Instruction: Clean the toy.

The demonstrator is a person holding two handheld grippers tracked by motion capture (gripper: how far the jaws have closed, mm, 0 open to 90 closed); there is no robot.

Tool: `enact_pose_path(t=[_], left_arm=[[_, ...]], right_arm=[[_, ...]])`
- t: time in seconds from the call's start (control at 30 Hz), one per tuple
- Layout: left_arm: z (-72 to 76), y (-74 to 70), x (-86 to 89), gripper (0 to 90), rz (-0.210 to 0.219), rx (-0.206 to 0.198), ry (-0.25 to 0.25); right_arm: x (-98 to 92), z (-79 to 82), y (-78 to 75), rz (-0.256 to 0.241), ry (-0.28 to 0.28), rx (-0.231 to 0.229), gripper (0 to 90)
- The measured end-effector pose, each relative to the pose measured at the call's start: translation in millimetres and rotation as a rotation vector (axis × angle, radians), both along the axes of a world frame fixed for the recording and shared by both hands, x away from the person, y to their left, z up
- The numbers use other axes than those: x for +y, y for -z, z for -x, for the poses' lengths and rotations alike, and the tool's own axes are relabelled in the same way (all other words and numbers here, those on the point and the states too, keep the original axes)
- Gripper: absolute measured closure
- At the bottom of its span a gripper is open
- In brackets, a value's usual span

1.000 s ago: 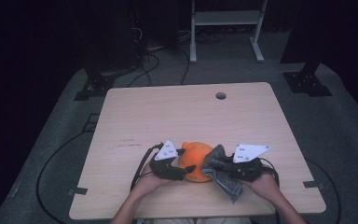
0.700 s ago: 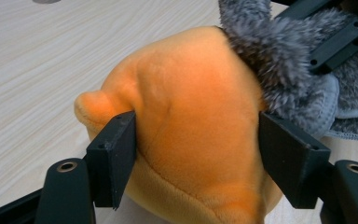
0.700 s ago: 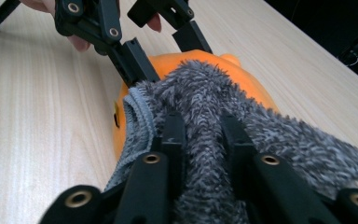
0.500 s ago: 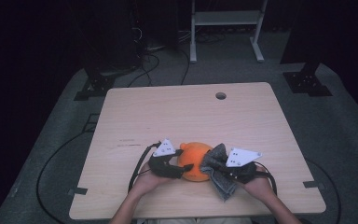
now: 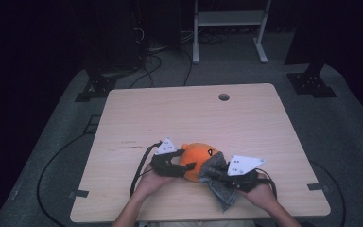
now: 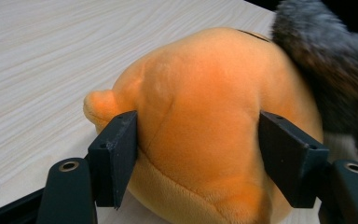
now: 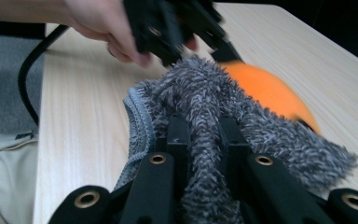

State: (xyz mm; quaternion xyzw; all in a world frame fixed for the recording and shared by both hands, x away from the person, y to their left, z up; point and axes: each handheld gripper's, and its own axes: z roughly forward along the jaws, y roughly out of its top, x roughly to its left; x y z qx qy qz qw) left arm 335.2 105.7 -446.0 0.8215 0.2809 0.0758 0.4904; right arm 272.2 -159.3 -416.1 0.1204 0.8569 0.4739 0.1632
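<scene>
An orange plush toy (image 5: 199,158) lies near the table's front edge, seen up close in the left gripper view (image 6: 205,112). My left gripper (image 5: 183,166) comes at it from the left, and its two jaws press the toy's sides (image 6: 200,154). A grey fuzzy cloth (image 5: 220,187) drapes against the toy's right side (image 7: 200,93). My right gripper (image 5: 218,176) is shut on a fold of that cloth (image 7: 205,135). The other hand and its gripper (image 7: 168,28) show just beyond the cloth.
The wooden table (image 5: 194,118) has a round hole (image 5: 223,97) near its far edge. A black cable (image 5: 139,172) loops off the front left. A white metal frame (image 5: 229,28) and black stands rest on the floor behind.
My right gripper has drawn a little toward the person and the toy, bringing the grey cloth along. The left gripper and the toy have hardly moved.
</scene>
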Motion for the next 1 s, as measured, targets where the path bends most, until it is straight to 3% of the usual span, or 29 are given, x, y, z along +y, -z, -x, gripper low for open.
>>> enact_pose_path(t=[0.07,0.1,0.2,0.33,0.47,0.57,0.7,0.77,0.83,0.93,1.0], left_arm=[[-0.7,0.3,1.8,31.0,0.002,0.006,0.004],[-0.3,0.2,2.0,31.0,0.001,0.007,0.005],[2.2,0.3,2.1,31.1,-0.004,-0.003,0.009],[8.7,4.8,5.5,29.7,0.014,-0.046,0.025],[16.8,2.6,2.9,28.4,-0.028,-0.086,0.031],[24.9,2.2,-0.5,28.3,-0.063,-0.129,0.04],[28.2,2.4,-4.9,26.3,-0.064,-0.144,0.042],[28.8,-0.1,-3.5,23.8,-0.063,-0.14,0.066],[29.8,-8.4,-2.0,17.0,-0.088,-0.166,0.097],[32.3,-17.0,-2.9,15.1,-0.035,-0.225,0.105],[30.0,-14.1,-8.9,15.2,-0.084,-0.211,0.104]], right_arm=[[9.8,0.5,1.7,0.056,-0.001,-0.024,78.1],[10.0,-2.5,5.1,0.074,0.007,-0.016,78.2],[-1.9,-10.0,11.5,0.042,0.033,0.04,78.4],[-26.2,-13.3,16.9,0.04,0.12,0.054,78.4],[-45.3,-17.4,20.2,0.027,0.171,0.092,78.1],[-42.8,-12.2,7.9,-0.025,0.164,0.046,78.0],[-24.5,-18.3,-8.6,-0.097,0.121,0.045,77.6],[-14.3,-23.5,-8.5,-0.072,0.112,0.043,77.6],[-7.3,-26.9,-2.9,-0.044,0.083,0.073,77.7],[-2.2,-20.3,3.0,-0.02,0.022,0.07,77.8],[-0.2,-13.8,4.9,0.009,0.006,0.042,77.8]])
